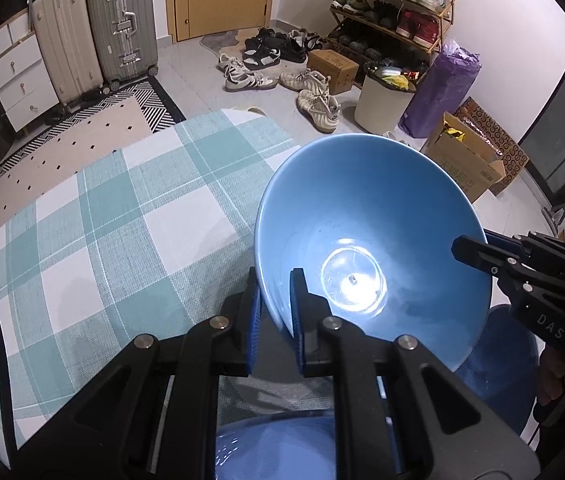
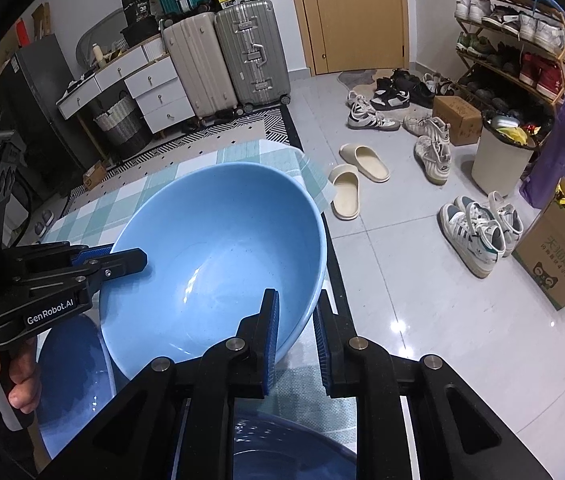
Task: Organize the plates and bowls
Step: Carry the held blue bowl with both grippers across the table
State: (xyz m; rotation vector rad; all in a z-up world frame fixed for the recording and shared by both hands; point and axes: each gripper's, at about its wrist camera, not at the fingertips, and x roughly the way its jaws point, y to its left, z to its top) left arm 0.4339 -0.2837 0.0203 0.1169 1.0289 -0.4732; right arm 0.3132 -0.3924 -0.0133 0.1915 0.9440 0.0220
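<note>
A light blue bowl is held up, tilted, between both grippers over the table's near corner. In the left wrist view my left gripper is shut on the bowl's near-left rim, one pad inside and one outside. In the right wrist view my right gripper is shut on the opposite rim in the same way. Each gripper also shows in the other's view: the right gripper and the left gripper. Under the bowl lie a darker blue dish and another blue dish, partly hidden.
The table wears a teal and white checked cloth. Past its edge, the tiled floor holds scattered shoes, slippers, a white bin, cardboard boxes, suitcases and a shoe rack.
</note>
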